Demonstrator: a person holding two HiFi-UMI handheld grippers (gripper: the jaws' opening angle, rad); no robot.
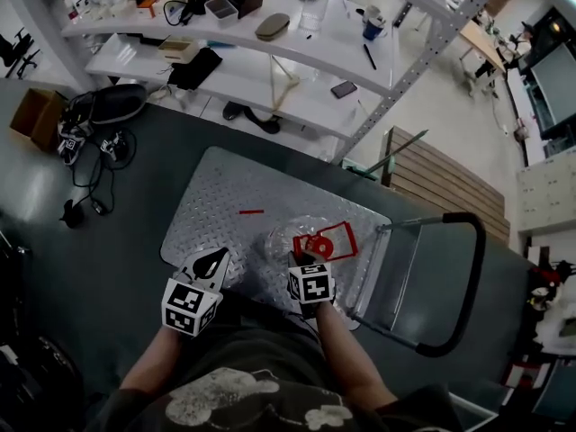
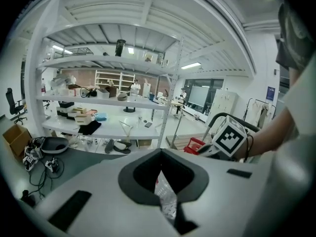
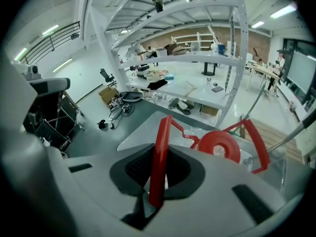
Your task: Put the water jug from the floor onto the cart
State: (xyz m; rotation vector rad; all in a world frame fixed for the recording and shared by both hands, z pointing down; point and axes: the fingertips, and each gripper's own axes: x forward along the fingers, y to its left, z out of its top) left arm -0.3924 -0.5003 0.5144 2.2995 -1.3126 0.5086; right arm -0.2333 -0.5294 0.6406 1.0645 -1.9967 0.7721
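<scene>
The clear water jug [image 1: 290, 238] with a red cap [image 1: 314, 245] and a red handle [image 1: 337, 238] is over the near right part of the cart's metal deck [image 1: 229, 187]; I cannot tell whether it rests on the deck. My right gripper [image 1: 304, 261] is shut on the red handle [image 3: 159, 154], which runs up between its jaws, with the cap [image 3: 219, 147] just beyond. My left gripper [image 1: 212, 263] is at the deck's near edge, left of the jug. Its jaws are shut on nothing, and patterned metal shows through their slot [image 2: 165, 194].
The cart's black push handle [image 1: 471, 277] stands to the right. A small red stick [image 1: 251, 212] lies on the deck. White shelves [image 1: 270, 70] with boxes stand behind the cart. A wooden pallet [image 1: 441, 183] is at the back right, and cables [image 1: 94, 160] and a cardboard box [image 1: 36, 115] are on the floor at left.
</scene>
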